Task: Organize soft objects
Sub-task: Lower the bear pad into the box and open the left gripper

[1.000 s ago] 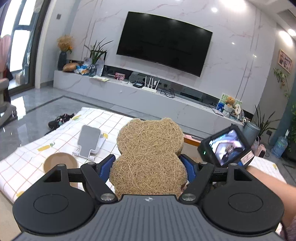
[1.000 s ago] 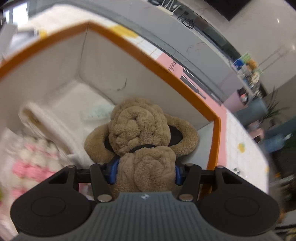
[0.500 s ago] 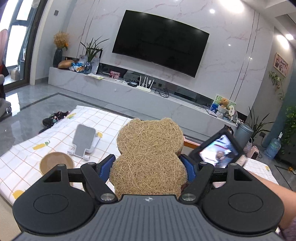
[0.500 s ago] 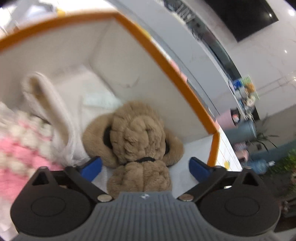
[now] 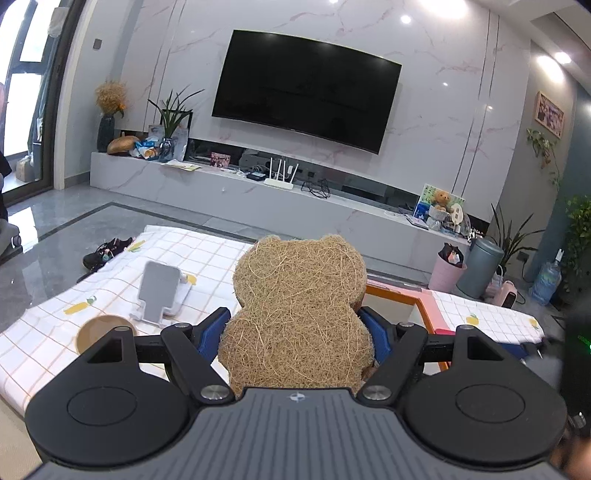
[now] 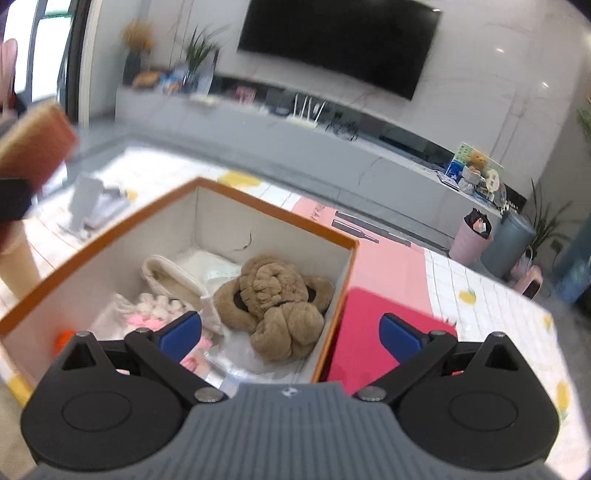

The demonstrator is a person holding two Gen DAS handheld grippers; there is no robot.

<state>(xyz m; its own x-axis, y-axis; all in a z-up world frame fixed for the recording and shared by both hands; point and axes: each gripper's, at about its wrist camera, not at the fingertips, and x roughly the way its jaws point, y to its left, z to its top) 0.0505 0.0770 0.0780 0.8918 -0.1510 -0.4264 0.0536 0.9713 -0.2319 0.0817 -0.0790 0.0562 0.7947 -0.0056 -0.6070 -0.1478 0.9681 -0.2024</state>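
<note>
Bright ceiling spotlights (image 5: 405,19) glare on the marble wall; the right wrist view smears, and fisheye edges bend.

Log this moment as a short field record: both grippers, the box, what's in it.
left gripper: shut on bear-shaped fibre pad
right gripper: open, empty, above the box; jaws have just been opening
box: orange-rimmed, open top
box contents: brown plush toy, cream plush, pink-and-white plush
surface: checked cloth
</note>
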